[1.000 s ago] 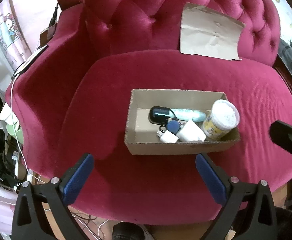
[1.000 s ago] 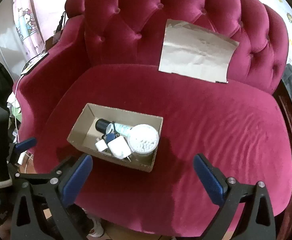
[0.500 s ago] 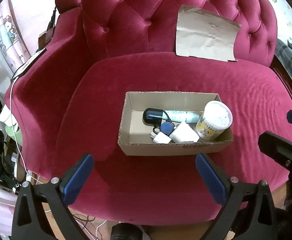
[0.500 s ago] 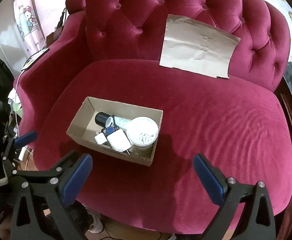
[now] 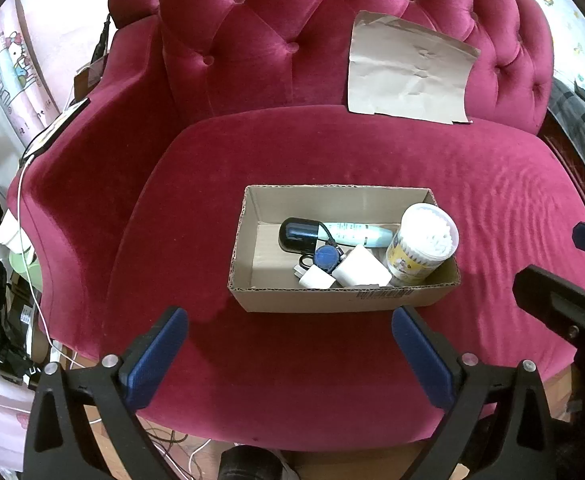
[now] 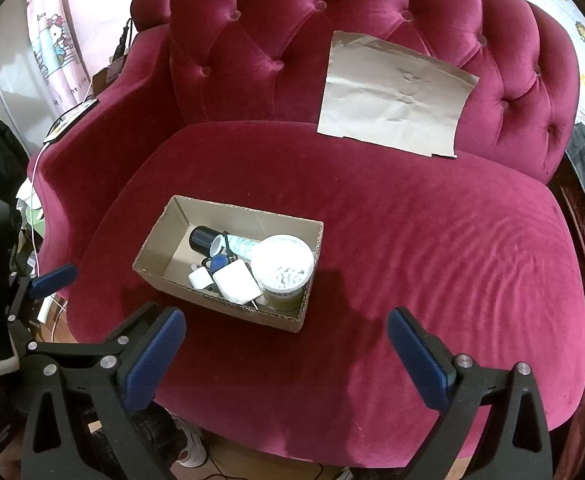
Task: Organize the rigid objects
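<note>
From the left wrist view, the cardboard box sits lower and nearer the left tongs than a second ago, so the tongs have drifted slightly toward it; nothing inside has shifted. The left tongs are spread wide and hold nothing. The box rests on the red armchair seat and holds one tub of cotton swabs, one pale tube with a black cap, two white chargers and one blue key tag. One sheet of brown paper leans on the backrest.

From the right wrist view, the box looks only slightly closer. The right tongs are likewise spread and empty, beside the box. With everything gathered in the box, this fits either a finished tidy-up or items waiting to be taken out.
</note>
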A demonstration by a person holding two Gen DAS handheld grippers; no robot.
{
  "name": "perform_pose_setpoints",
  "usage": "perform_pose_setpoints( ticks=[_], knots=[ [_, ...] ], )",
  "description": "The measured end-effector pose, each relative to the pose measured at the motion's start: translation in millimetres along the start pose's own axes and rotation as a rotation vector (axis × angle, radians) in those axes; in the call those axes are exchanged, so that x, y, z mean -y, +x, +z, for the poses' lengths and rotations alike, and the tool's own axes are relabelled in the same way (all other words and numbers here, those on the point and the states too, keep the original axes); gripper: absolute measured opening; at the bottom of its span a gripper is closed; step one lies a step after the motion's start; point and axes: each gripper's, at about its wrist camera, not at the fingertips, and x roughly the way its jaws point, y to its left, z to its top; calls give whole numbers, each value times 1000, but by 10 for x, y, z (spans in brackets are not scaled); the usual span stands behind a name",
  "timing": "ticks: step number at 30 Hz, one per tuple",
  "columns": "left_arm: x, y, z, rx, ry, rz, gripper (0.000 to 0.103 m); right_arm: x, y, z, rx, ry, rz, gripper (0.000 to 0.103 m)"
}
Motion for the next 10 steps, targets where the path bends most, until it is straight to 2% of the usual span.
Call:
perform_pose_setpoints(
  ticks=[10],
  knots=[
    [51, -18, 0, 9, 14, 3, 103, 0, 1, 3, 0, 1, 3, 103]
  ],
)
